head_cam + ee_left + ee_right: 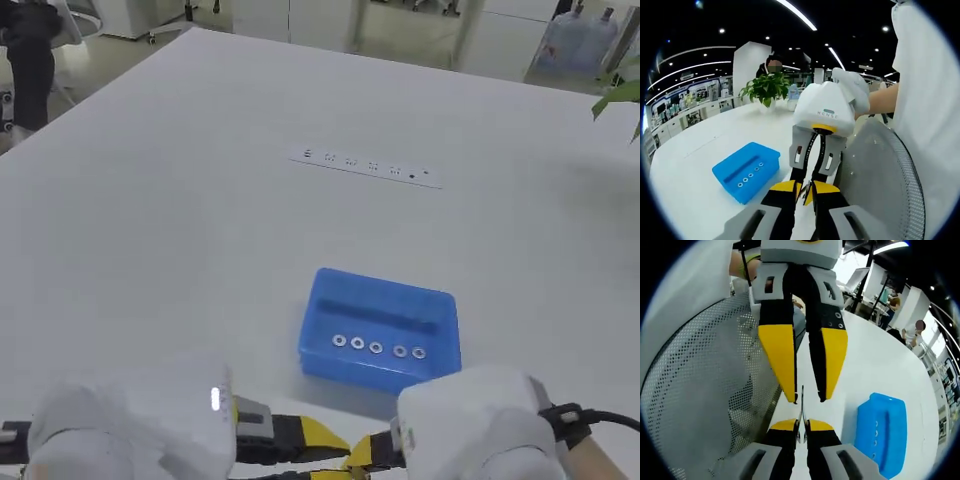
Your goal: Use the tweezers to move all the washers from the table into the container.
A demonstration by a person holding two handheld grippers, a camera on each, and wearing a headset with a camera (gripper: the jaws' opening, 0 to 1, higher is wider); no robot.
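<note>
Washers (376,347), five, rowed inside container (372,373) at head view's 6 o'clock. Left gripper view: container at 8 o'clock. Right gripper view: right gripper (802,427) clenches tweezers (802,407); left gripper (808,400), 12 o'clock, jaws parted. Washers likely light, slick: pinch rim.

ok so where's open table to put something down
Wide bare table left of the blue container and right of it, also between it and the socket strip. Crowded at the near edge, where left gripper and right gripper meet at the tweezers.
</note>
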